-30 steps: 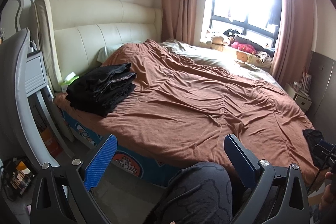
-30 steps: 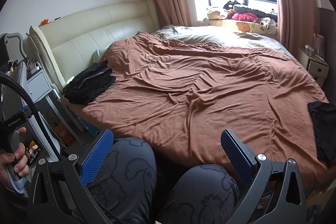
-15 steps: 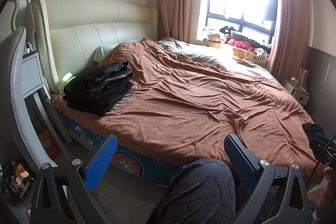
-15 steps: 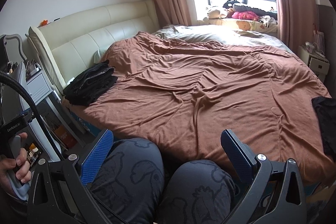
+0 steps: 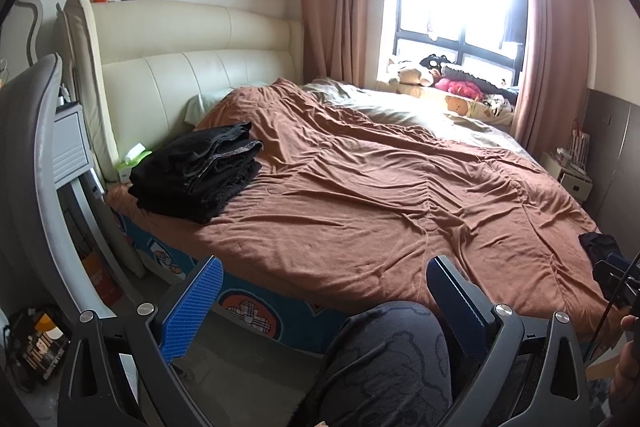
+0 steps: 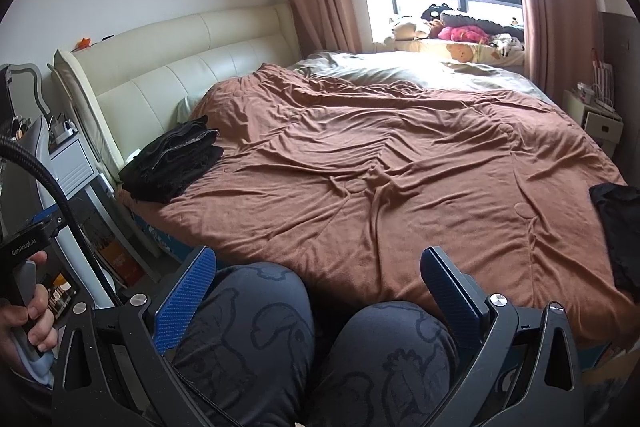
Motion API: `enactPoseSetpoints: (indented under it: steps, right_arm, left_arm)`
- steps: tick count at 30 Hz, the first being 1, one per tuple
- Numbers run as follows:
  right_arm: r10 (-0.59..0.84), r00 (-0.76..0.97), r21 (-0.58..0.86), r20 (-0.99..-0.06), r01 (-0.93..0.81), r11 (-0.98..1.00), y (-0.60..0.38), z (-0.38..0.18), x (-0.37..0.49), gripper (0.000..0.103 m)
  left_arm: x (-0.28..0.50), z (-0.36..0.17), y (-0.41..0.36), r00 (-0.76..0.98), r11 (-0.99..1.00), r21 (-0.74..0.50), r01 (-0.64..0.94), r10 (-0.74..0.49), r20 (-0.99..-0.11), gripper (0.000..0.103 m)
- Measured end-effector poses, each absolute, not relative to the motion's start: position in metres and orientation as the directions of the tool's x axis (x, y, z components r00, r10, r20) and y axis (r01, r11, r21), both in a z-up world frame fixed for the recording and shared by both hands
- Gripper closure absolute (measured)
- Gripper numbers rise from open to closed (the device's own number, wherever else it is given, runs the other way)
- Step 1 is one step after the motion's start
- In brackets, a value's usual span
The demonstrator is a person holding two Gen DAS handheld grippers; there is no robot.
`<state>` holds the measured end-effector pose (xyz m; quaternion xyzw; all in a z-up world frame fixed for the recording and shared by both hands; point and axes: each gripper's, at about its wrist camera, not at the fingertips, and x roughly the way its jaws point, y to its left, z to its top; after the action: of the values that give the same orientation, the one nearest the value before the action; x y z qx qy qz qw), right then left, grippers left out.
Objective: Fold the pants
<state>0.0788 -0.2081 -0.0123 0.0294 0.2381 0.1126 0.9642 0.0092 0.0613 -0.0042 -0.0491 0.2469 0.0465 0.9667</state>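
A stack of folded black pants (image 5: 198,173) lies at the bed's near left corner by the headboard; it also shows in the right wrist view (image 6: 172,163). A loose black garment (image 6: 618,227) lies at the bed's right edge, and shows small in the left wrist view (image 5: 598,245). My left gripper (image 5: 322,297) is open and empty, held low in front of the bed above the person's knee. My right gripper (image 6: 316,285) is open and empty, above both knees. Both are well short of the clothes.
A brown bedspread (image 6: 380,179) covers the bed, with a cream headboard (image 5: 192,67) at the left. A grey chair back (image 5: 28,187) and white nightstand (image 5: 70,147) stand at the left. Soft toys (image 6: 456,27) lie on the window sill. A small cabinet (image 6: 600,123) stands at the right.
Both wrist views have shifted slightly toward the bed. Both grippers stay open and empty. The clothes have not moved.
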Motion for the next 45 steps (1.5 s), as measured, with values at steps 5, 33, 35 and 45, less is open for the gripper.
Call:
enactPoseSetpoints:
  steps: [5, 33, 35, 45]
  right_arm:
    - [0.231, 0.862, 0.113, -0.450, -0.202, 0.973, -0.208, -0.013, 0.075, 0.000]
    - [0.175, 0.884, 0.061, -0.434, -0.165, 0.984, -0.204, -0.014, 0.068, 0.000]
    - [0.170, 0.886, 0.055, -0.431, -0.163, 0.985, -0.203, -0.013, 0.067, 0.000]
    - [0.162, 0.887, 0.037, -0.431, -0.162, 0.986, -0.201, -0.015, 0.066, 0.000]
  left_arm:
    - [0.006, -0.005, 0.061, 0.875, 0.992, -0.062, -0.109, 0.066, -0.479, 0.000]
    - [0.001, -0.006, 0.043, 0.876, 0.998, -0.013, -0.069, 0.054, -0.480, 0.000]
    - [0.001, -0.006, 0.043, 0.876, 0.998, -0.013, -0.068, 0.053, -0.480, 0.000]
    - [0.001, -0.006, 0.043, 0.875, 0.997, -0.015, -0.070, 0.054, -0.480, 0.000]
